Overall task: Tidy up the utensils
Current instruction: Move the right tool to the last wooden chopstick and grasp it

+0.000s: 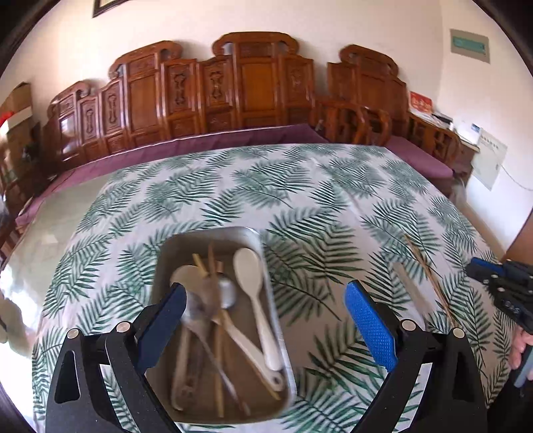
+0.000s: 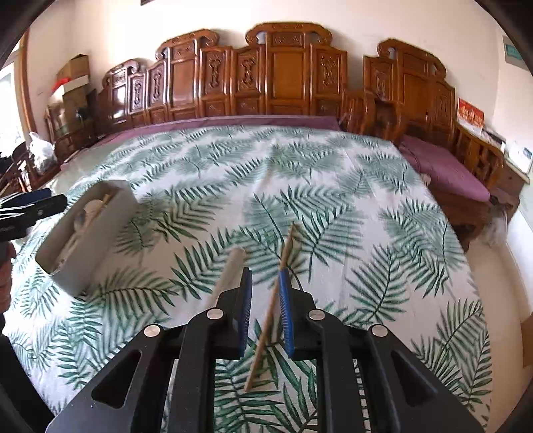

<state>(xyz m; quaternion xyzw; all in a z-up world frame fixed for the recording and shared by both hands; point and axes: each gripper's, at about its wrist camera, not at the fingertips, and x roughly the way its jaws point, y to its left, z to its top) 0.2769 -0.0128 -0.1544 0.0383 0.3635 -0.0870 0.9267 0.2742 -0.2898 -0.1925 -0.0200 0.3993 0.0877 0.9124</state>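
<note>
A cream wall is running behind a row of carved wooden bench backs, with purple cushions lying along the seats. A leaf-print tablecloth is covering the table, and daylight is falling across it. A dark picture frame is hanging high on the wall, cardboard boxes are stacking up at the left corner, and a red card is leaning at the right.

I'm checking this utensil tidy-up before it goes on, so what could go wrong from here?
1. The chopstick lies slanted between the right gripper pads, which are not clamped on it; it could slip out.
2. The metal tray is already crowded with spoons and chopsticks, so another piece may jam.
3. The left gripper hangs open above it and could knock it.
</note>
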